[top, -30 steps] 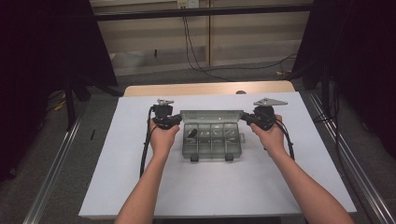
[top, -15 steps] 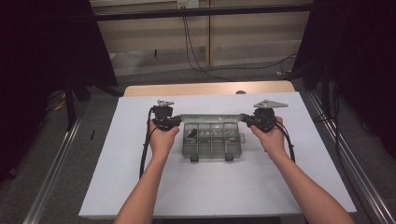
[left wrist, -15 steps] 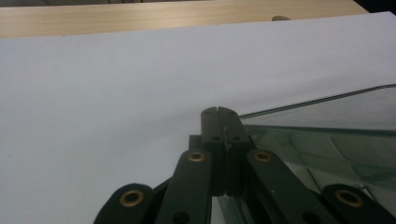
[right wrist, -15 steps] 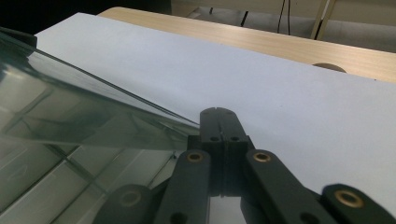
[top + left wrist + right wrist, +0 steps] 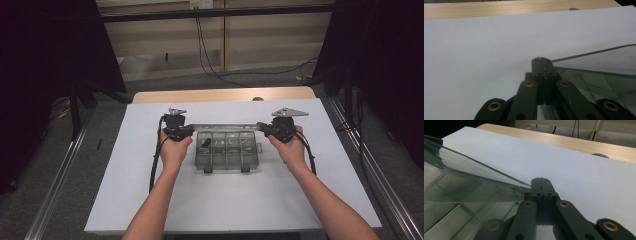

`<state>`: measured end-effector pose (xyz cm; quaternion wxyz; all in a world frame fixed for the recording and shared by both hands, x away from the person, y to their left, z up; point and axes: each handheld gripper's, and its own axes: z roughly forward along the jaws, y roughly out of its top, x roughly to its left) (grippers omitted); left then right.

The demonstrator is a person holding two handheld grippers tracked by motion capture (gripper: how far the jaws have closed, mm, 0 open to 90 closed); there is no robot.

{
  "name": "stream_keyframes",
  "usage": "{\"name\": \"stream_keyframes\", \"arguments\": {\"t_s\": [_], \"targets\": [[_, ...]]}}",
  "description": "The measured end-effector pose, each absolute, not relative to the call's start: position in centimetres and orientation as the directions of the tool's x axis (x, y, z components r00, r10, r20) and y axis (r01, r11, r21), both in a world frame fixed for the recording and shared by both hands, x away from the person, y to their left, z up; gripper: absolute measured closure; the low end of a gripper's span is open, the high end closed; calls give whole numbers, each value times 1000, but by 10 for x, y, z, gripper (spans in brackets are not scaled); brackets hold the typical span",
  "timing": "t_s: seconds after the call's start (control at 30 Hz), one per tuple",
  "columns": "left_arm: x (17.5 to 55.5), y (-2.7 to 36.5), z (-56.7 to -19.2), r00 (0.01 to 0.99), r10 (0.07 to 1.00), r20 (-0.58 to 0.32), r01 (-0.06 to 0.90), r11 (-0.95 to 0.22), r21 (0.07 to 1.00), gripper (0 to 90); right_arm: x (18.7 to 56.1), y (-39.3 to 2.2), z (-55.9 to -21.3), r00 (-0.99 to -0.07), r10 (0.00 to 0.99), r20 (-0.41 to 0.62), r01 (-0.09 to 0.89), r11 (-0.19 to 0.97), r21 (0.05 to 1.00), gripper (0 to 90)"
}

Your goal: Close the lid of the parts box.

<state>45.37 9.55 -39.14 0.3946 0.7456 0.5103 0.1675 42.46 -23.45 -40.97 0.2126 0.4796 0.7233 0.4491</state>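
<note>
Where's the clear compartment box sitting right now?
In the high view the clear compartment box lies mid-table on the white sheet, lid raised, between the left gripper and right gripper at its far corners.

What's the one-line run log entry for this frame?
left hand-held gripper: shut, at left end of lid | right hand-held gripper: shut, at right end | clear compartment box: lid raised | white sheet: under box

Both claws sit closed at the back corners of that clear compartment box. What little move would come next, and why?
Probably tilting the clear lid further back. The left claw and right claw are shut at its two far corners, the lid stands raised over the compartment box, and its latches hang loose at the front.
</note>
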Motion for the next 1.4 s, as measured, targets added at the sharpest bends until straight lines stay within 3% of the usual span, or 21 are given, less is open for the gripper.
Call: {"name": "stream_keyframes", "arguments": {"t_s": [1.4], "targets": [[448,96,-396,409,896,-173,633,-142,761,900,417,-231,-413,-424,896,131,507,115,854,900]]}}
